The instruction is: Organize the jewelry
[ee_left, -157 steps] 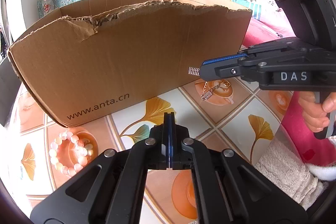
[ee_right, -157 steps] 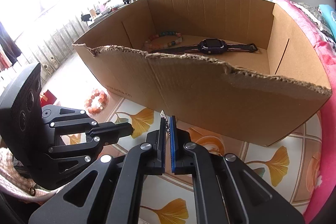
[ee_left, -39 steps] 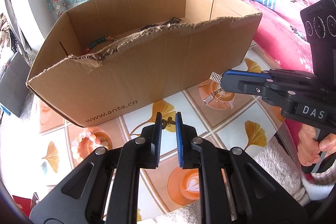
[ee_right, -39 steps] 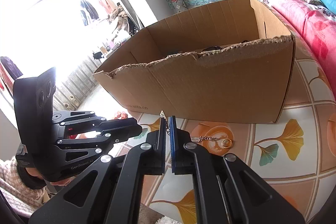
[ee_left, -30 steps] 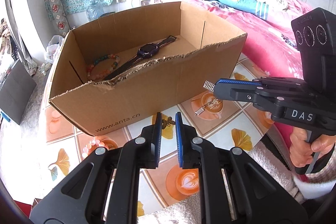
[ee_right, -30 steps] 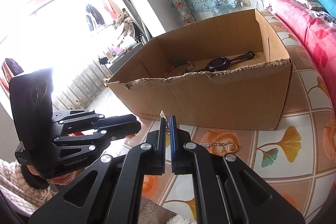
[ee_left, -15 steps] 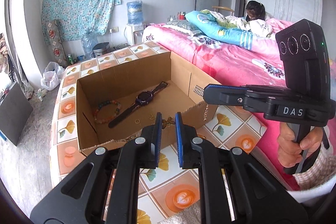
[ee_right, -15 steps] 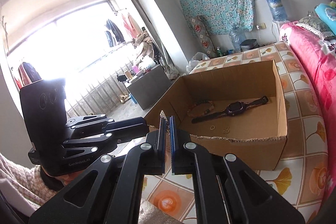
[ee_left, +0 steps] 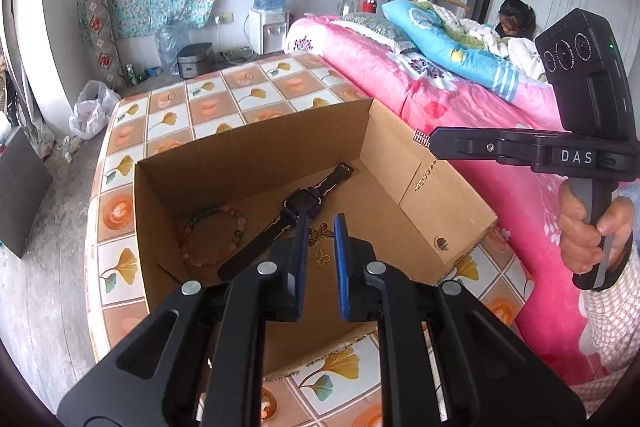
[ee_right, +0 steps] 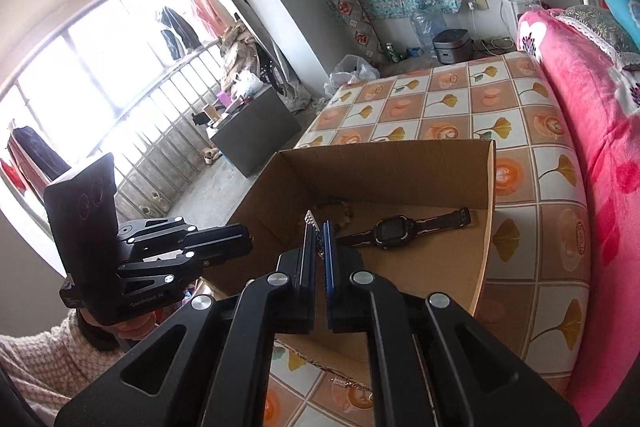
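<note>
Transfer step: right gripper (ee_right: 319, 227) fingers pinch the chain (ee_left: 425, 175), apparently hanging over the box (ee_left: 256, 151) right wall. Left gripper (ee_left: 320, 227) fingers slightly parted, empty. Next: move chain inside, release.

both grippers raised above box (ee_left: 404, 163); right gripper (ee_right: 318, 227) lifted chain (ee_left: 424, 177).

Matt corrugated cardboard box (ee_left: 404, 163), glossy patterned tablecloth (ee_left: 208, 103), fuzzy pink blanket (ee_left: 460, 103)
</note>
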Motion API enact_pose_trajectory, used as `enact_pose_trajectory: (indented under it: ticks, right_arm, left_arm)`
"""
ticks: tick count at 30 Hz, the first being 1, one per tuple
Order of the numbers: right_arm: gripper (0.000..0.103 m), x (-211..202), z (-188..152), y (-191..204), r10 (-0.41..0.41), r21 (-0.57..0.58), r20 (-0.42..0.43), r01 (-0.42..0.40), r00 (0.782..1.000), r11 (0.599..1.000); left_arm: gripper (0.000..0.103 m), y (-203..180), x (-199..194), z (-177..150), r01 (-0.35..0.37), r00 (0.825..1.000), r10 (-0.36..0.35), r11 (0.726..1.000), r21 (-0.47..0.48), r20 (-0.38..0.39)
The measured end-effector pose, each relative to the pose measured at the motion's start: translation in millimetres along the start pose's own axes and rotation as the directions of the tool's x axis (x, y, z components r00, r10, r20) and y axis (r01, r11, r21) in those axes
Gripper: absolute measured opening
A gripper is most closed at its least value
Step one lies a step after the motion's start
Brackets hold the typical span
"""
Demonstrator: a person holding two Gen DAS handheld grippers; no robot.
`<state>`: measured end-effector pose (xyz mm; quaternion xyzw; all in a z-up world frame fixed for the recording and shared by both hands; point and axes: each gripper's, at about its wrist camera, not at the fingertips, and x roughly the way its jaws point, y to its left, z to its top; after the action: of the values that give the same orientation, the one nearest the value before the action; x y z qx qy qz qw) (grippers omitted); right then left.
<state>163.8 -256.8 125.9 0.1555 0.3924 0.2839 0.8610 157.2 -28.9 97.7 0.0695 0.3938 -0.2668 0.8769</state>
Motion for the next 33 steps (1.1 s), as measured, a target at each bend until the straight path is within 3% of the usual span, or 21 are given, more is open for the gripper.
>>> enact_pose_trajectory:
  ticks: [8, 16, 23, 30, 33]
  right_arm:
    - [0.005, 39.2, 11.0, -18.2, -0.165, -0.032, -0.097, 0.162, 0.982, 0.986]
    - [0.011, 31.5, 10.6, -19.7, -0.18, -0.041, -0.065, 0.178, 0.981, 0.983]
    - [0.015, 4.6, 2.0, -11.6, -0.143, -0.024, 0.013, 0.144, 0.99, 0.989]
    - [0.045, -33.2, -30.9, 15.0, -0.091, -0.006, 0.162, 0.093, 0.983, 0.996]
    - [0.058, -47.4, -50.1, 26.3, -0.089, 0.009, 0.225, 0.089, 0.97, 0.996]
  left_arm:
    - [0.012, 16.6, 52.3, 10.4, -0.066, 0.99, 0.061, 0.997, -0.03, -0.129]
    - [0.017, 21.9, 57.1, 9.2, -0.111, 0.984, 0.103, 0.993, -0.045, -0.144]
    - [0.017, 9.3, 34.6, 8.3, -0.115, 0.991, 0.113, 0.993, -0.015, -0.076]
    - [0.031, 0.2, -19.4, -18.6, -0.056, 0.995, 0.059, 0.998, -0.034, 0.083]
    - [0.045, 0.4, -39.7, -34.6, -0.064, 0.991, 0.07, 0.996, -0.053, 0.117]
